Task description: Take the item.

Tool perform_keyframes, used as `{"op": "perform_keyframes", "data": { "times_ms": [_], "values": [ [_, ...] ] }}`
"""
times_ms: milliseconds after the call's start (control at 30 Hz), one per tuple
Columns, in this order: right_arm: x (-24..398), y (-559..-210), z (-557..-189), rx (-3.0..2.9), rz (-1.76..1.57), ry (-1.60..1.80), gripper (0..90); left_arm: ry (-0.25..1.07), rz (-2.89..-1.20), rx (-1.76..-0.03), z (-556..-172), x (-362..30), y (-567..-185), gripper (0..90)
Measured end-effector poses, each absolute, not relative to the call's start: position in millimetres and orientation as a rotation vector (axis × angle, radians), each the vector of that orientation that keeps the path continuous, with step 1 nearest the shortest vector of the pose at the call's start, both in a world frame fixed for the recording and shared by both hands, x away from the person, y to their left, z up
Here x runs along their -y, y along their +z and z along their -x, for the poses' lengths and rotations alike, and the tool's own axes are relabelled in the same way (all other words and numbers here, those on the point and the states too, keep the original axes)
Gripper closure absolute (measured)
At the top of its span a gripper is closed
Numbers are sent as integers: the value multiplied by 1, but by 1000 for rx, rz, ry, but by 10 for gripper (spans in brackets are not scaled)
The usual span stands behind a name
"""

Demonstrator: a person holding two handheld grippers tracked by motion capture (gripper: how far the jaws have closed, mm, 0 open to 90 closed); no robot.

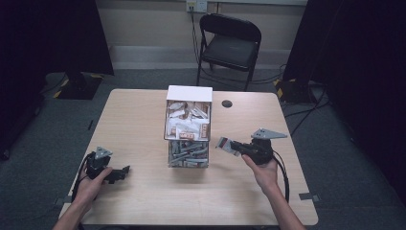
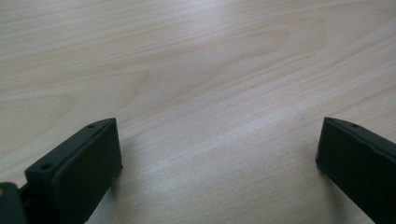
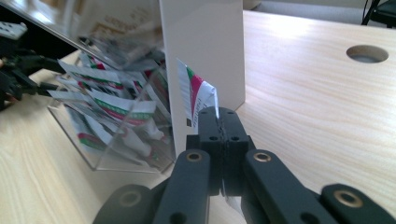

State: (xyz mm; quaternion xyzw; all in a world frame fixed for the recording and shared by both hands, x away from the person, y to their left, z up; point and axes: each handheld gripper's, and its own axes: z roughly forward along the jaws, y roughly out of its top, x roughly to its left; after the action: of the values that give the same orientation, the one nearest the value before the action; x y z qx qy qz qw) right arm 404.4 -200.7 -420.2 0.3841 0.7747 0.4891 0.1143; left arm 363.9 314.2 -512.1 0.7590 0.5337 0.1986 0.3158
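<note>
Packet sits clenched in the right hand-held gripper, at 3 o'clock of the dispenser; next, carry it clear. Left hand-held gripper rests released.

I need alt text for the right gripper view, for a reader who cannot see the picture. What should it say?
The right gripper has its two black jaws shut on a small white packet with red and green print, held upright. Just behind it, on the light wooden table, stands a clear plastic bin full of similar packets, with a white panel at its side.
</note>
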Motion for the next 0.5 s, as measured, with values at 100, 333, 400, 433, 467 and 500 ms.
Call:
{"op": "perform_keyframes", "data": {
  "times_ms": [100, 333, 400, 433, 467, 500],
  "values": [
    [199, -427, -408, -2283, -1134, 1419, 899, 523, -2000, -1405, -364, -314, -512, 0],
    [199, -444, -412, -2305, -1176, 1393, 899, 523, -1999, -1405, -364, -314, -512, 0],
    [197, -449, -413, -2321, -1183, 1376, 899, 523, -1999, -1406, -364, -314, -512, 0],
    [197, -451, -414, -2330, -1182, 1366, 899, 523, -1999, -1406, -364, -314, -512, 0],
    [196, -452, -414, -2335, -1181, 1360, 898, 523, -1999, -1405, -364, -314, -512, 0],
    [195, -453, -414, -2338, -1180, 1354, 899, 523, -1999, -1406, -364, -314, -512, 0]
  ]
}}
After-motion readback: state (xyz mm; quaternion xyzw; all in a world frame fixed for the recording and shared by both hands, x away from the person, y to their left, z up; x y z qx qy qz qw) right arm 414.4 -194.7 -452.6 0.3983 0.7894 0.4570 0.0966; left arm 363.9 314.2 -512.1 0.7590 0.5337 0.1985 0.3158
